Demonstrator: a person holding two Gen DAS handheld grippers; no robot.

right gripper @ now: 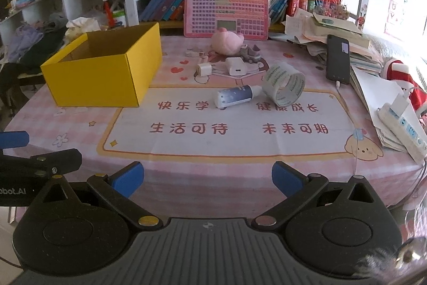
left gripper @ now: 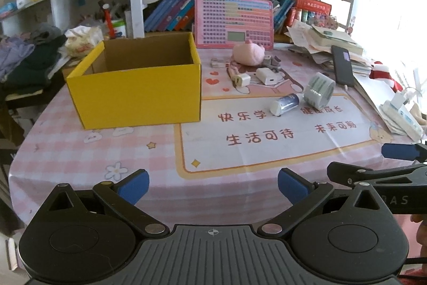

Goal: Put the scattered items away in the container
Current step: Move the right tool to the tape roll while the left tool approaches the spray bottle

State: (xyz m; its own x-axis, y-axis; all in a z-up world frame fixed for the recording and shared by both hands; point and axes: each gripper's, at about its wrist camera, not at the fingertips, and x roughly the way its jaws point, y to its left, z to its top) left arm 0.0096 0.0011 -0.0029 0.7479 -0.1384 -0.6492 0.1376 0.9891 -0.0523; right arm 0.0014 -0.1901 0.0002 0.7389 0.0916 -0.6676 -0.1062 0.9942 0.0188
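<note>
An open yellow cardboard box (left gripper: 138,95) (right gripper: 104,76) stands on the table's left; its inside shows nothing from here. To its right lie a small blue-and-white bottle (left gripper: 287,103) (right gripper: 237,96), a roll of printed tape (left gripper: 319,90) (right gripper: 284,83), two white chargers (left gripper: 241,79) (left gripper: 267,75) (right gripper: 204,69) (right gripper: 236,66), a pink plush (left gripper: 248,52) (right gripper: 226,42) and a small grey toy (left gripper: 272,62) (right gripper: 249,51). My left gripper (left gripper: 213,186) and right gripper (right gripper: 208,179) are both open and empty, side by side above the table's near edge.
A pink toy keyboard (left gripper: 234,22) (right gripper: 225,10) leans against bookshelves at the back. A black phone (left gripper: 343,64) (right gripper: 338,59), stacked papers (right gripper: 333,31) and a power strip (right gripper: 403,124) crowd the right. Clothes (left gripper: 24,58) pile up at the left.
</note>
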